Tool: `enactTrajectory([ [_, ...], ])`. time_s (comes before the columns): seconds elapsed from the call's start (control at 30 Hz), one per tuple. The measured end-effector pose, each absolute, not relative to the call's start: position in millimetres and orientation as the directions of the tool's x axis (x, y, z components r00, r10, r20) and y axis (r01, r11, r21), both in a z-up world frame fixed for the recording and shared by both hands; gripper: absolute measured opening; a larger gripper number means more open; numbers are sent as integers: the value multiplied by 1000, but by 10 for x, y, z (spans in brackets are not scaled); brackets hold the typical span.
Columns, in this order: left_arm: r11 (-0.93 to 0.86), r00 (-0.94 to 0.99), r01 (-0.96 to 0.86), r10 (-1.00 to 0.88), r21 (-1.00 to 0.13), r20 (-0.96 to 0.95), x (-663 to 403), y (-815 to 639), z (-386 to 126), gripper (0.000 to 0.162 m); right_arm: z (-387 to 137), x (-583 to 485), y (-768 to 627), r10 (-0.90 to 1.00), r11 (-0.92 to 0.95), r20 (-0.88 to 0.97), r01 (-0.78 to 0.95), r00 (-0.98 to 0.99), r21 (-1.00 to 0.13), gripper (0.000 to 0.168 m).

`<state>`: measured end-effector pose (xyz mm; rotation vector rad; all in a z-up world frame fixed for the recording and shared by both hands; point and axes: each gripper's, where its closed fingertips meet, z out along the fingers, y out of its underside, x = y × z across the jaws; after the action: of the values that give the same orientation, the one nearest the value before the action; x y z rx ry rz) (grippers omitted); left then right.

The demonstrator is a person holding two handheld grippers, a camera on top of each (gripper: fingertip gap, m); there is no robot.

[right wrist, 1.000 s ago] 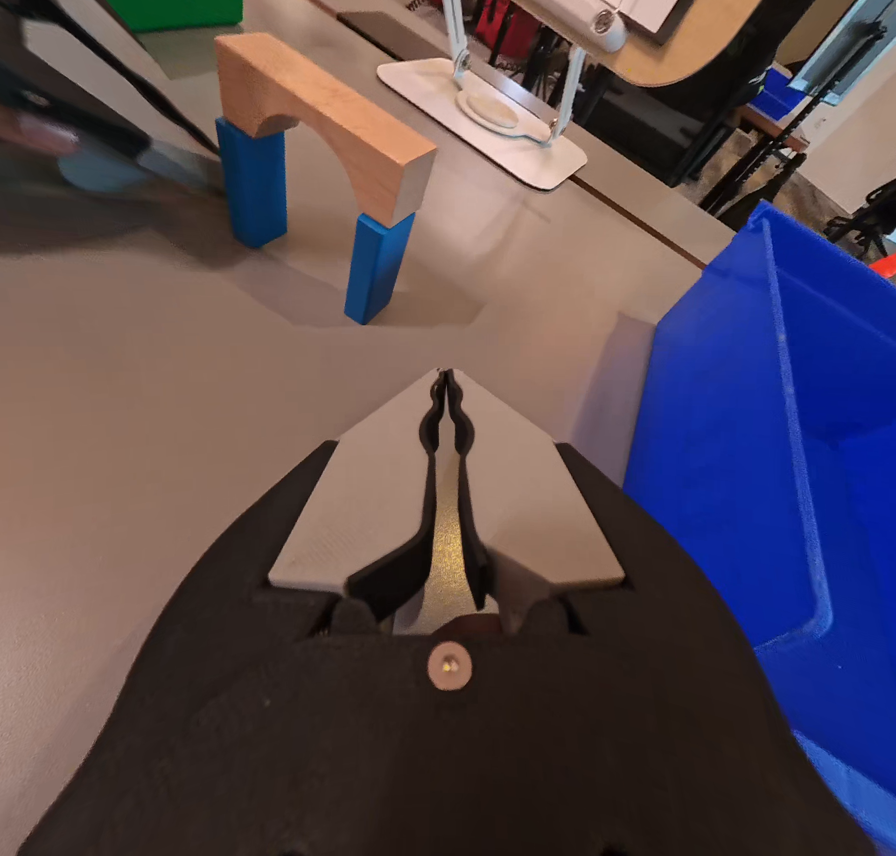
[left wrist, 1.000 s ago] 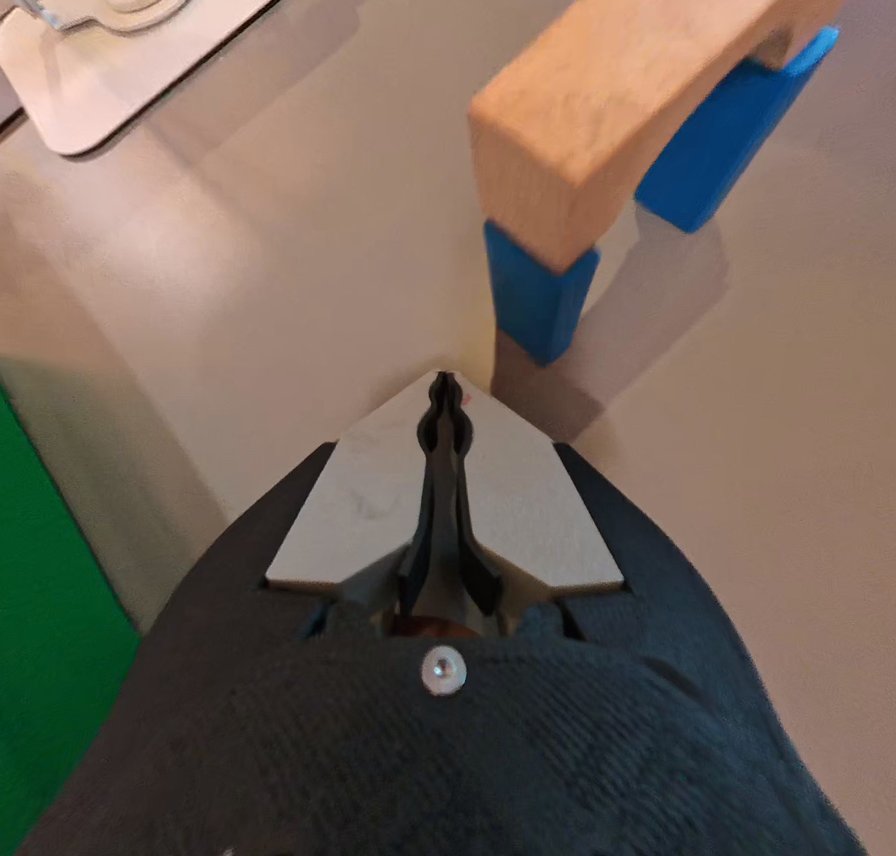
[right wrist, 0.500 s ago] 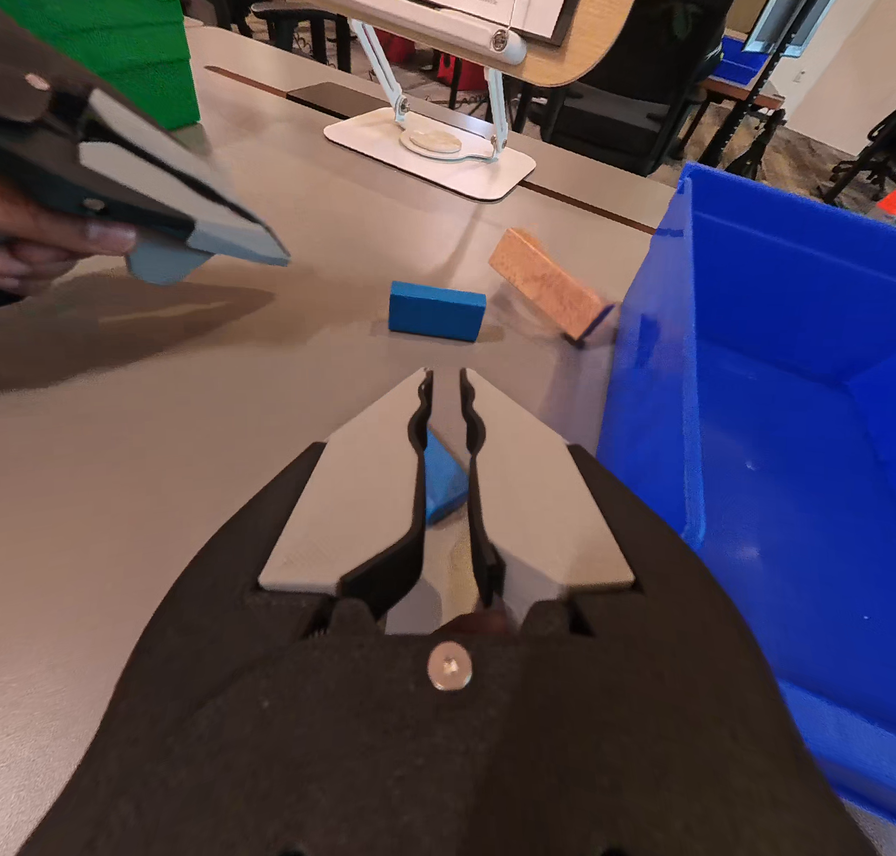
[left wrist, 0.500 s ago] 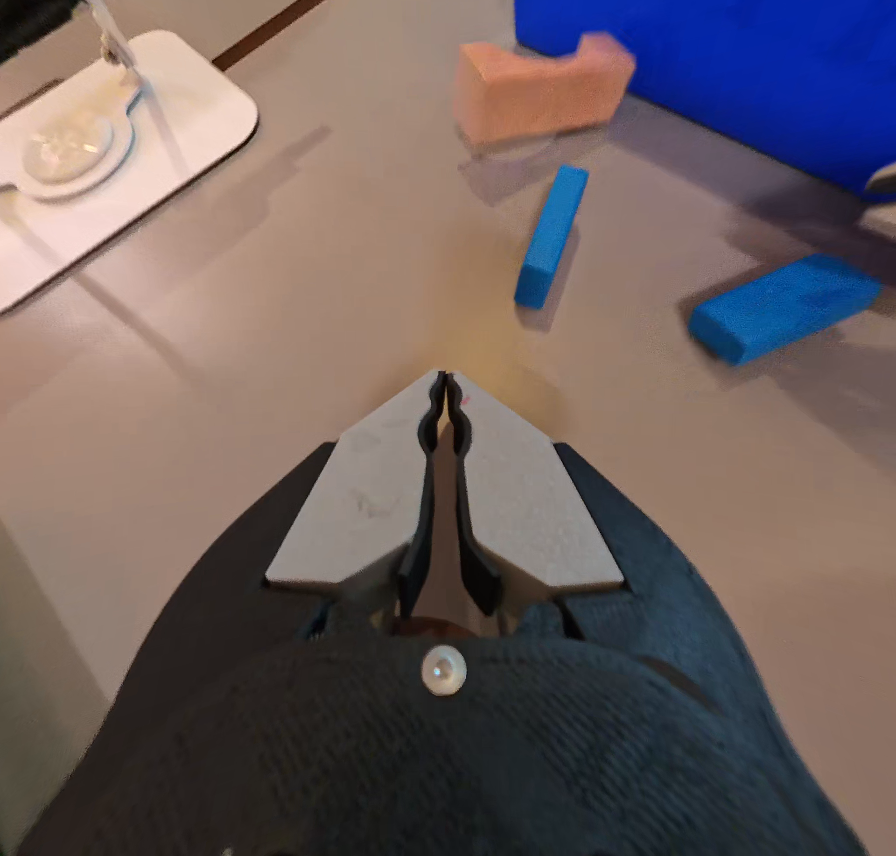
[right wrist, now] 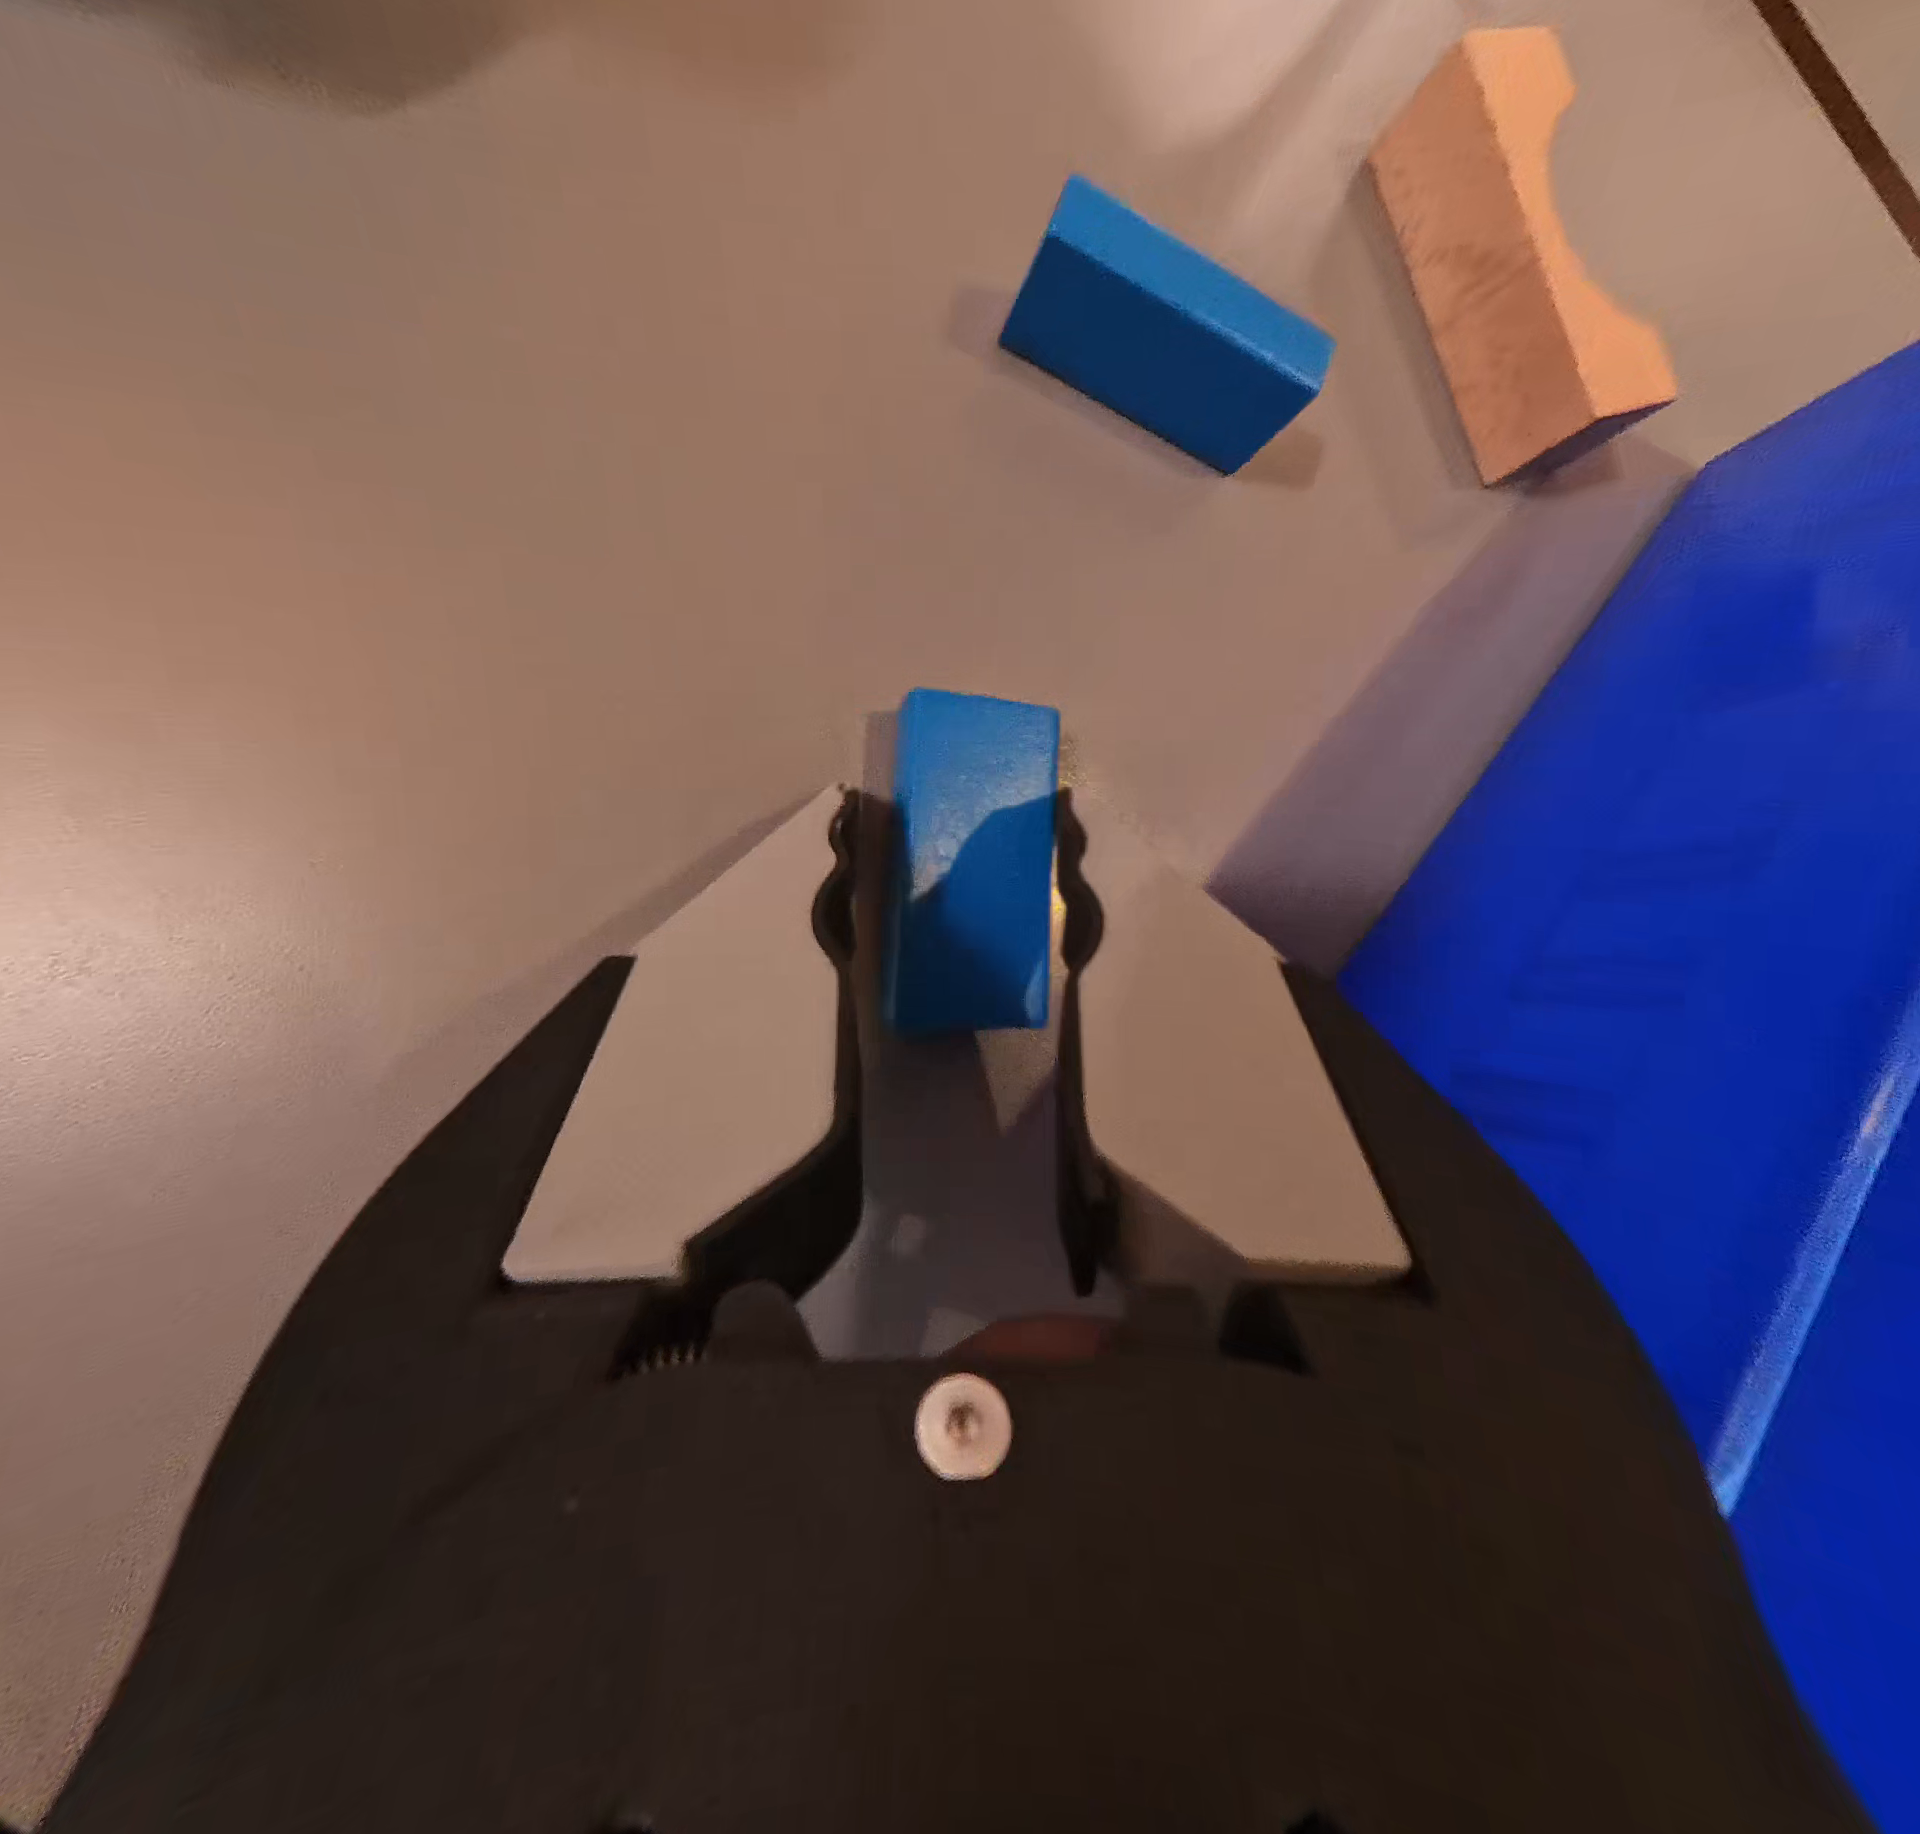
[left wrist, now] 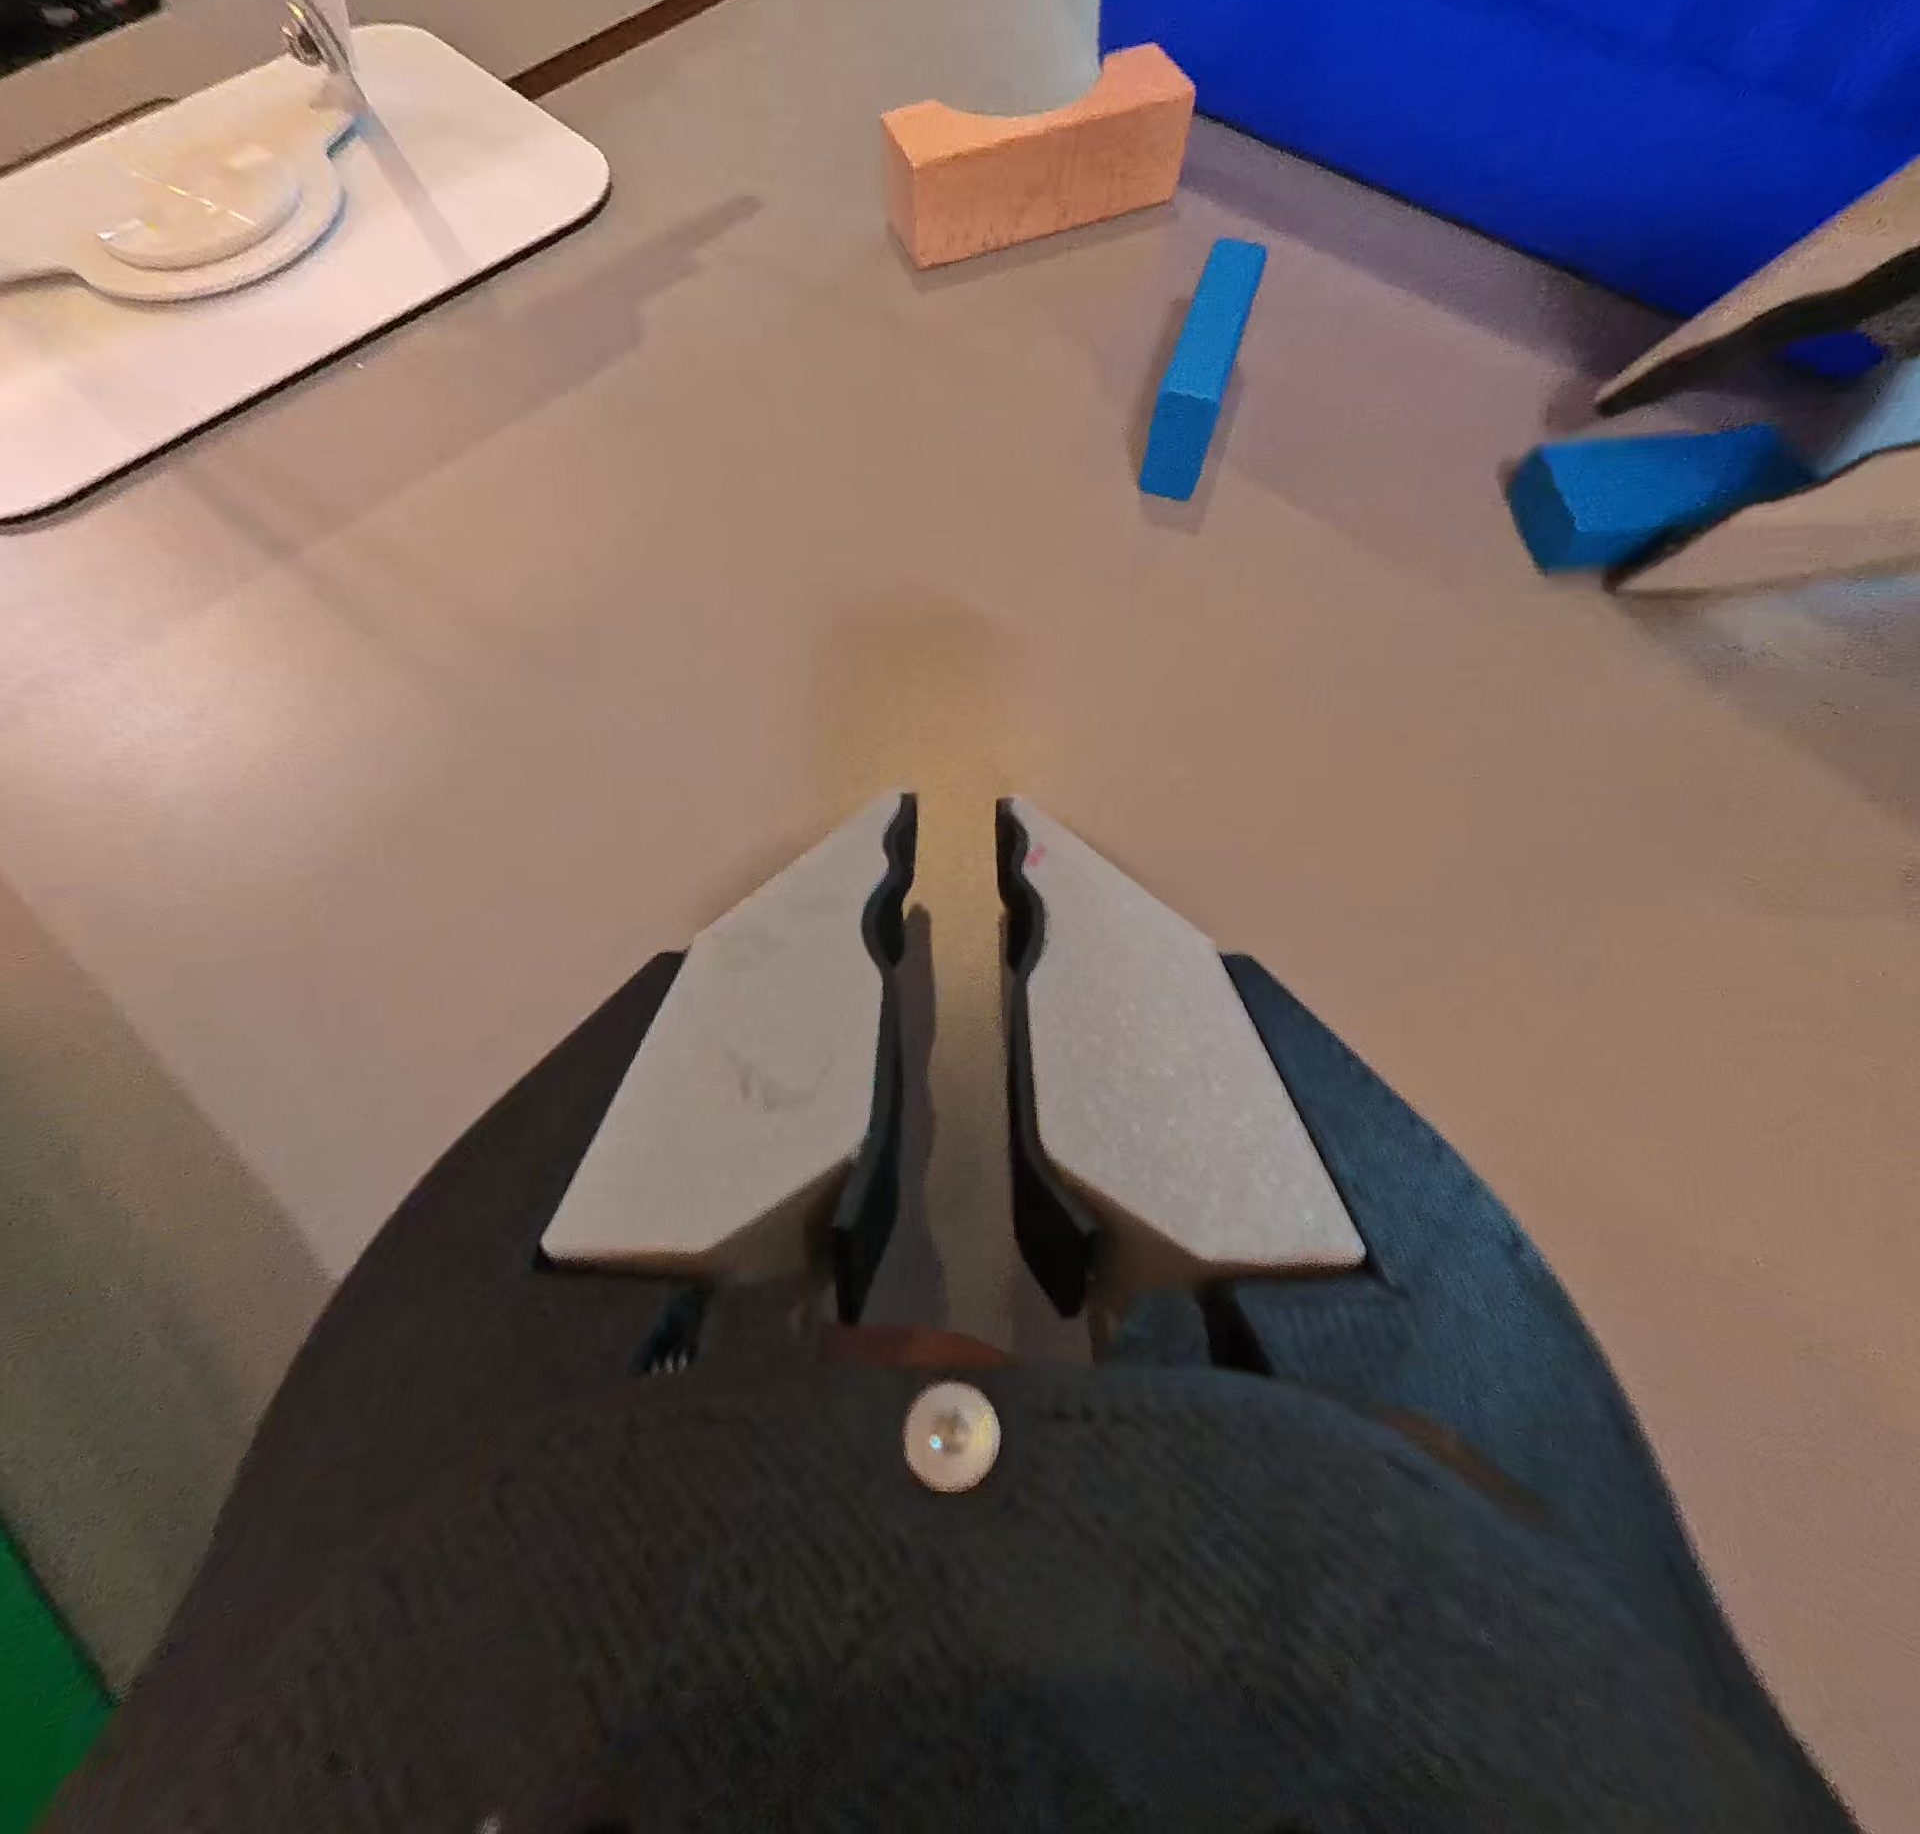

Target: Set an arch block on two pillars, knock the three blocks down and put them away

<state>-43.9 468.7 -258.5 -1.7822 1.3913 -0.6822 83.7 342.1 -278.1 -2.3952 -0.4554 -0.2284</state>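
Item 1, pillar point(right wrist: 971, 870): blue block, lying between the fingers of my right tongs point(right wrist: 956, 797), long axis pointing away from me. My jaws sit against its two long sides, or very nearly; a thin gap may remain on the left, so I cannot tell whether the squeeze is complete. I straddle the narrow width because that is the span my fingers take most easily. Whether it is off the table point(right wrist: 416, 537) I cannot tell

Item 2, second pillar point(right wrist: 1169, 324): blue, flat on the table beyond the first, well apart from it, untouched

Item 3, arch point(right wrist: 1512, 257): plain wood, lying on its side beyond the second pillar, curved cut facing away from it, one end close against the bin

Item 4, bin point(right wrist: 1662, 901): blue, just to my right; the likely home for all three, which is why I judge the right tongs took the block nearest it

Item 5, left tongs point(left wrist: 956, 808): parted a little, holding nothing, hanging over bare table and aimed toward the second pillar and arch, probably readying for one of them

Item 6, stand base point(left wrist: 312, 226): white plate with an upright post, far left, no part of the job

Status, by my reckoning: knock-down done, putting away just begun
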Motion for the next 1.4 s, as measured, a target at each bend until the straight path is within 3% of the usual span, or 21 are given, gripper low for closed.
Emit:
enactTrajectory([
  [0.03, -105, 260, -572, -964, -813, -59, -441, 4676, -2614, 12, -2790, 828, 3416, 264, -716, 283, 384, 922, -583, 29],
  [0.33, -83, 239, -593, -968, -801, -76, -414, 4603, -2647, 13, -2795, 779, 3350, 255, -734, 185, 315, 949, -602, 29],
  [0.47, -89, 244, -590, -967, -802, -73, -417, 4605, -2645, 13, -2800, 839, 3354, 218, -745, 160, 270, 963, -610, 39],
  [0.5, -92, 246, -589, -967, -803, -70, -417, 4606, -2643, 13, -2812, 794, 3349, 237, -737, 131, 266, 963, -622, 29],
  [0.7, -90, 244, -591, -967, -801, -71, -417, 4599, -2647, 13, -2605, 685, 3361, 230, -658, 78, 214, 970, -722, 28],
  [0.87, -97, 247, -592, -967, -800, -66, -418, 4603, -2652, 13, -1494, 1357, 3358, -33, -450, 195, 160, 980, -879, 29],
  [1.0, -97, 249, -591, -966, -801, -67, -419, 4605, -2650, 13, -1702, 2261, 3338, -175, -618, 191, 43, 966, -785, 29],
  [1.13, -93, 245, -594, -967, -799, -70, -416, 4594, -2654, 15, -2074, 2416, 3398, -119, -737, 189, 41, 975, -675, 39],
  [1.2, -94, 245, -595, -967, -798, -69, -416, 4594, -2656, 15, -1789, 2274, 3548, -72, -667, 236, 129, 969, -734, 38],
  [1.27, -96, 243, -598, -968, -796, -66, -415, 4592, -2663, 14, -1513, 1828, 3780, 112, -573, 269, 283, 957, -769, 38],
  [1.33, -94, 239, -600, -969, -794, -67, -413, 4587, -2667, 15, -1594, 1261, 3943, 391, -566, 264, 456, 882, -686, 40],
  [1.4, -90, 237, -599, -969, -796, -69, -413, 4581, -2663, 14, -1839, 1015, 4116, 562, -564, 347, 655, 751, -504, 47],
])
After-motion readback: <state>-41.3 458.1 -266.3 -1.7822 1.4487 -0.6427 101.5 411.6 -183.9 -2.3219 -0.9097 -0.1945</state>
